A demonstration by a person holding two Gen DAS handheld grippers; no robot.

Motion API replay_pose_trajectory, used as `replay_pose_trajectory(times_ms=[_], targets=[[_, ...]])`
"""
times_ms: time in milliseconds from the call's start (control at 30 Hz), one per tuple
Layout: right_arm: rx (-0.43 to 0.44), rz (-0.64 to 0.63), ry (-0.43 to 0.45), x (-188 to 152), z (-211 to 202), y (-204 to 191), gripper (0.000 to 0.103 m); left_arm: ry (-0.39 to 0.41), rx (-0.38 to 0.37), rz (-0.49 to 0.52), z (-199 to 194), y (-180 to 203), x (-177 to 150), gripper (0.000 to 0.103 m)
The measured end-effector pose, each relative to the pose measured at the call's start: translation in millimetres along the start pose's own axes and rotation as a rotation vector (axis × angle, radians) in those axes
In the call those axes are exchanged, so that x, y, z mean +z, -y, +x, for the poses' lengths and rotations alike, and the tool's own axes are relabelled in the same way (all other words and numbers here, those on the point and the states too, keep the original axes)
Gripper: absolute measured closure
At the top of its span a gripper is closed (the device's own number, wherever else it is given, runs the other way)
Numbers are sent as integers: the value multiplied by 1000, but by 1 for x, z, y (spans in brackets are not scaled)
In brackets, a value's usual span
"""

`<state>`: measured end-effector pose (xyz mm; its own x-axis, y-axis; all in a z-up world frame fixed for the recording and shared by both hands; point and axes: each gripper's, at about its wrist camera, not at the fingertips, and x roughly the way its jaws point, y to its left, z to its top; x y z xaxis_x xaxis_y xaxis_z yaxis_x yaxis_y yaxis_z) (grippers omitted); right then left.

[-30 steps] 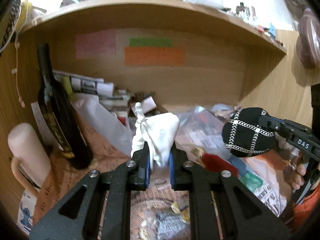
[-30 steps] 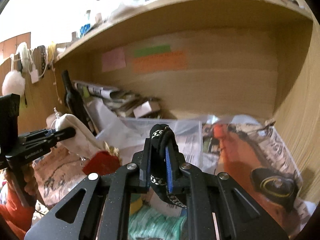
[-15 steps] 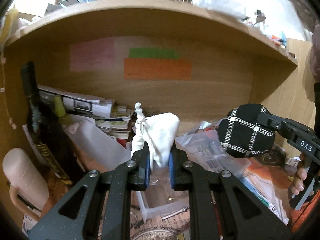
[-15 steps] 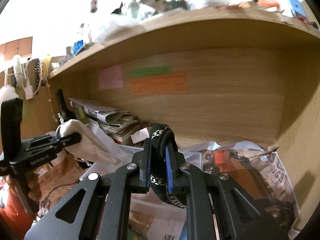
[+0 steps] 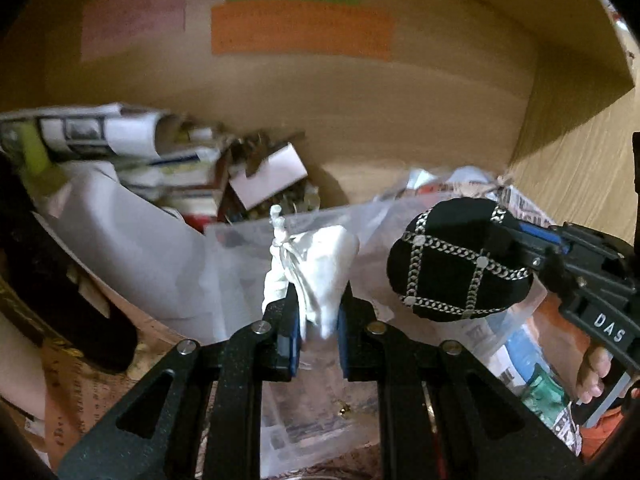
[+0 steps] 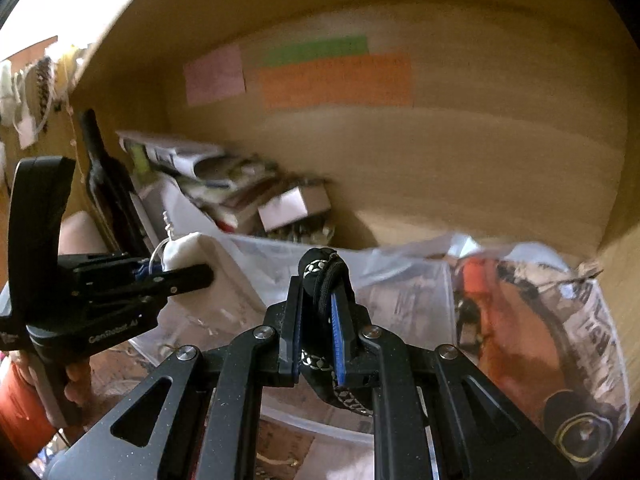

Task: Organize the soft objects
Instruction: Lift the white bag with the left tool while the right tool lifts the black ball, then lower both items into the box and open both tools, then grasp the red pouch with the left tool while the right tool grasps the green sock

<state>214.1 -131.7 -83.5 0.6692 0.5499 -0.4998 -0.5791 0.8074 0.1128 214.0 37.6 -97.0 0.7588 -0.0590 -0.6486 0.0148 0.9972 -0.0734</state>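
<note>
My left gripper (image 5: 318, 312) is shut on a white drawstring cloth pouch (image 5: 320, 264) and holds it over a clear plastic bin (image 5: 248, 264). My right gripper (image 6: 322, 316) is shut on a black pouch with silver chain (image 6: 322, 276), which also shows in the left wrist view (image 5: 456, 264) at the right. The left gripper with the white pouch (image 6: 180, 252) appears at the left of the right wrist view, beside the bin's rim (image 6: 400, 264). Both pouches hang in the air above the bin.
A dark wine bottle (image 6: 108, 184) stands at the left wall. Rolled newspapers and books (image 5: 132, 144) are stacked at the back left. Newspaper (image 6: 540, 320) covers the desk at the right. Coloured paper notes (image 5: 300, 28) are on the wooden back panel.
Both grippers have moved forward and deeper into the wooden alcove, now over the clear bin. Each keeps its pouch held.
</note>
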Motion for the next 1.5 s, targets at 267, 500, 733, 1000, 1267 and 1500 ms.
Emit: replay_pose_trajectory(times_ms=[267, 500, 733, 1000, 1267, 1500], targets=[[-10, 13, -105, -8, 28, 6, 90, -60, 16, 24, 19, 7, -2, 83], [-46, 27, -84, -5, 17, 10, 56, -20, 7, 17, 4, 7, 1, 50], [-67, 14, 16, 4, -20, 6, 28, 90, 28, 44, -45, 13, 0, 29], [-84, -27, 95, -7, -70, -5, 16, 177, 7, 43, -93, 18, -12, 5], [-109, -20, 56, -45, -91, -12, 16, 139, -25, 57, -99, 30, -42, 3], [-109, 33, -76, -90, -82, -7, 16, 13, -50, 34, -78, 39, -79, 3]])
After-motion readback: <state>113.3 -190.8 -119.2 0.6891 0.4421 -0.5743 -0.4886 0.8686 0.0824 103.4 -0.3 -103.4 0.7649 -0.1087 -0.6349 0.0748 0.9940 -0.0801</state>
